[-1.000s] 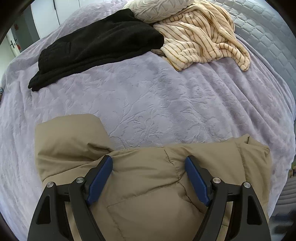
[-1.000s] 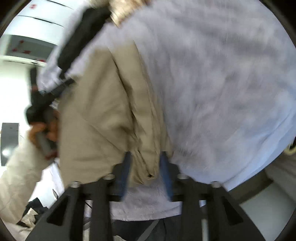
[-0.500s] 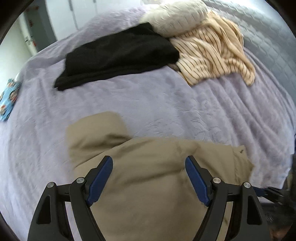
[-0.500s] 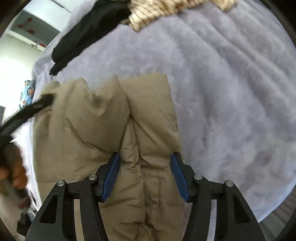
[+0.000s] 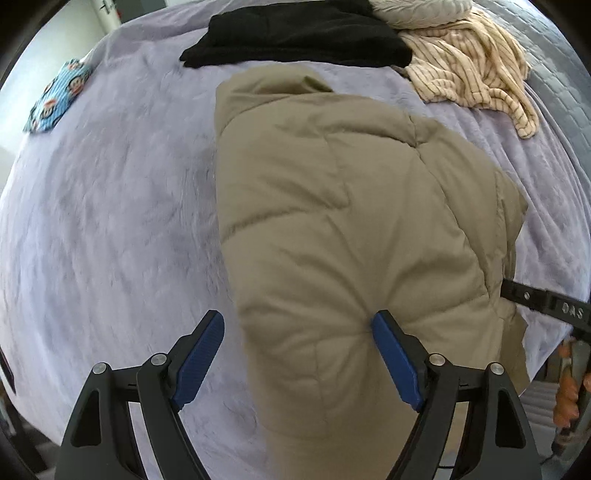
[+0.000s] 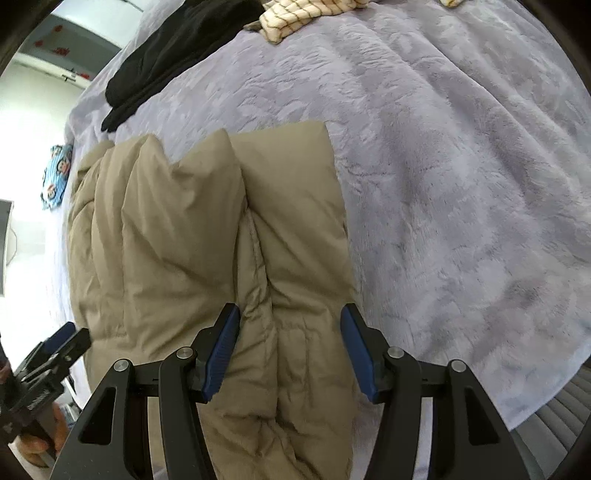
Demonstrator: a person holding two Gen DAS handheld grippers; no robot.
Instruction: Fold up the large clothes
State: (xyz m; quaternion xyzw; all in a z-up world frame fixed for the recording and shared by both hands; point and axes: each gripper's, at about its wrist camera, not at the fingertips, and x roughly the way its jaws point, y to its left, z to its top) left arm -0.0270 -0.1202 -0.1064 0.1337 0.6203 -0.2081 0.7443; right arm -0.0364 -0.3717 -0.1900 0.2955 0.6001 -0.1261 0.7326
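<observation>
Jacket [image 5: 343, 229] status: tan puffer lies folded lengthwise on the lavender bedspread [image 5: 110, 221], near edge of the bed. My left gripper [image 5: 297, 358] is spread wide, nothing held; its right pad sits against the jacket's near-left corner, left pad over bare bedspread. My right gripper [image 6: 290, 350] is also apart, straddling the jacket's right-hand fold; I can't confirm pad contact from this angle, looks like no clamp. Far side: black garment [image 5: 295, 33] and striped cream garment [image 5: 472, 70] side by side. Blue cartoon-print cloth [image 5: 55, 99] at far left.
</observation>
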